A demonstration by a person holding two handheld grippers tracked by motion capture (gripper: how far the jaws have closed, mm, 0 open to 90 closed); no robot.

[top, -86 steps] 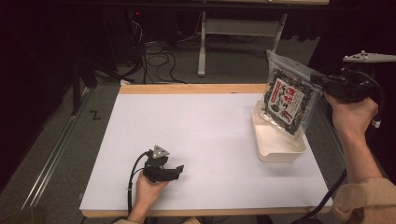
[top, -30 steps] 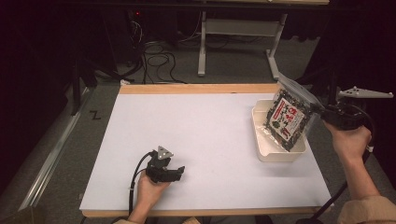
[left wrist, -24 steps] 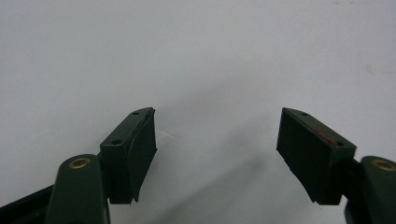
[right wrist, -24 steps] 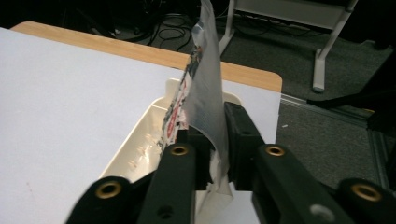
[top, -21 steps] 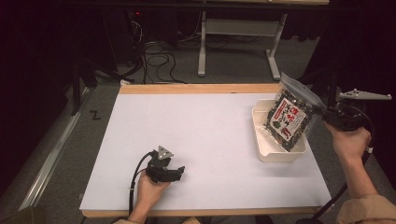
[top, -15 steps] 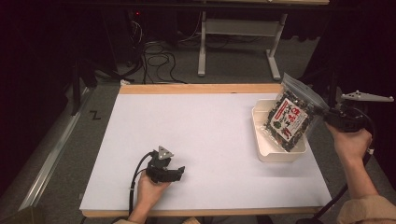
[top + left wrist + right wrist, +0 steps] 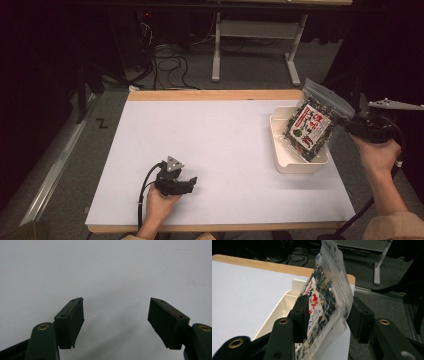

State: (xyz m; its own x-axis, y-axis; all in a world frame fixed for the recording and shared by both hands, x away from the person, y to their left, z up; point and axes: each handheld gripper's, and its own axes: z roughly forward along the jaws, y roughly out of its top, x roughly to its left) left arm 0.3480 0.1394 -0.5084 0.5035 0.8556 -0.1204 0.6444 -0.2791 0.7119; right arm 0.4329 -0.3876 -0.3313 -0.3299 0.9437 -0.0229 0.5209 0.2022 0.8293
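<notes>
Right gripper (image 7: 345, 121) clamped on a clear bag (image 7: 311, 123) of dark snacks with a red-and-white label, bag tilted, its lower end down inside the white tray (image 7: 300, 166) at the table's (image 7: 225, 135) right side. Left gripper (image 7: 189, 183) resting low on the white tabletop near the front edge, jaws spread wide, nothing between them.

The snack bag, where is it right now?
In the high view the snack bag is at the table's right side, tilted over the white tray with its lower end inside. The right gripper is clamped on its edge.
</notes>
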